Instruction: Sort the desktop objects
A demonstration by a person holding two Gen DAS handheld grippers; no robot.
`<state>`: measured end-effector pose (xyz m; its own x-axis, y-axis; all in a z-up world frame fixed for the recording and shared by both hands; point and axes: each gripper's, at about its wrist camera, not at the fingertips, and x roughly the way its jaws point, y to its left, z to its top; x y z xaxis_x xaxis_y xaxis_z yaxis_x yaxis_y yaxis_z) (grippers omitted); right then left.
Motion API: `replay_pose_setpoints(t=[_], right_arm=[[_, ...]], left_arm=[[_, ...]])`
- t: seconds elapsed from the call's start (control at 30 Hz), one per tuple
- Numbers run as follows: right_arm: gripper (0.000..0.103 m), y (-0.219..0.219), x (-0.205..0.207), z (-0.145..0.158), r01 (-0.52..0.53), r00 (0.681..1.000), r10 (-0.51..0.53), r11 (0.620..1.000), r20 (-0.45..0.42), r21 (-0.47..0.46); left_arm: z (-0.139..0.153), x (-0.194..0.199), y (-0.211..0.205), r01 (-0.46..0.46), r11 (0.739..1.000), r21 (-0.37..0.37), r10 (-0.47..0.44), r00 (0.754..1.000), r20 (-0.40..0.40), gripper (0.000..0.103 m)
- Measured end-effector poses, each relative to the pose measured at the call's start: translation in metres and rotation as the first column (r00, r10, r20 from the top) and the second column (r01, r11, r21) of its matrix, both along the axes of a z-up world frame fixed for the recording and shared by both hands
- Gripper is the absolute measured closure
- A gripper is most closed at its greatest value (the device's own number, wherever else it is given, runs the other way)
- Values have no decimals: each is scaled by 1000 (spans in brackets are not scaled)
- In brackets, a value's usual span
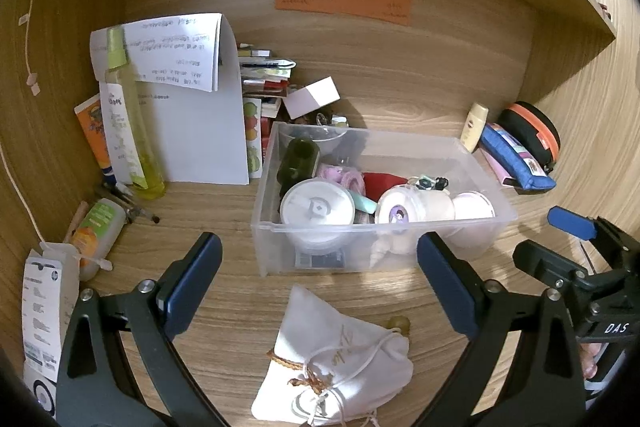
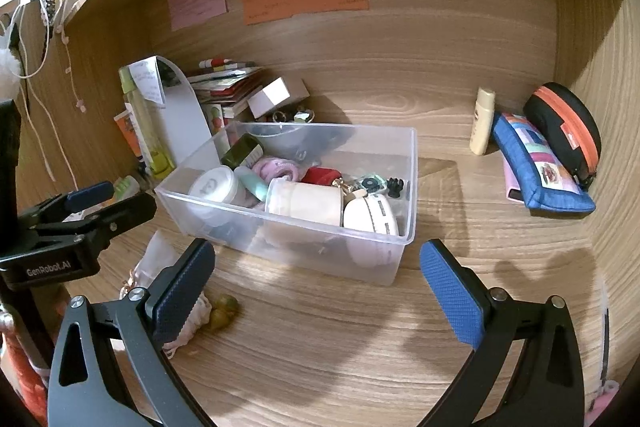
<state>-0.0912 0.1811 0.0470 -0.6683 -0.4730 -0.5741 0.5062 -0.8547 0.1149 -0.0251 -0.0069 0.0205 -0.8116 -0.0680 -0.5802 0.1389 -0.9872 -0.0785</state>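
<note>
A clear plastic bin (image 1: 384,255) (image 2: 288,247) stands mid-desk, holding round white containers, a dark green jar, pink hair ties and other small items. A white drawstring pouch (image 1: 340,359) lies in front of it, below my left gripper (image 1: 320,267), which is open and empty above it. The pouch (image 2: 160,263) shows partly behind my right gripper's left finger. A small yellowish object (image 2: 222,311) lies beside the pouch. My right gripper (image 2: 316,279) is open and empty over bare desk in front of the bin.
A blue pencil case (image 2: 540,167), black-and-orange zip case (image 2: 568,127) and small cream bottle (image 2: 482,121) stand at back right. A yellow spray bottle (image 1: 132,123), papers, tubes and stacked cards crowd the back left. Wooden walls enclose the desk.
</note>
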Motion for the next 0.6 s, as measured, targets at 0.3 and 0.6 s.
replay_pose_setpoints(t=[0.3, 0.6], right_arm=[[1, -3, -1, 0, -13, 1000, 13, 1000, -5, 7], [1, -3, -1, 1, -16, 1000, 16, 1000, -12, 5]], left_arm=[[2, -2, 3, 13, 1000, 0, -13, 1000, -5, 4], [3, -2, 6, 25, 999, -21, -25, 1000, -18, 4]])
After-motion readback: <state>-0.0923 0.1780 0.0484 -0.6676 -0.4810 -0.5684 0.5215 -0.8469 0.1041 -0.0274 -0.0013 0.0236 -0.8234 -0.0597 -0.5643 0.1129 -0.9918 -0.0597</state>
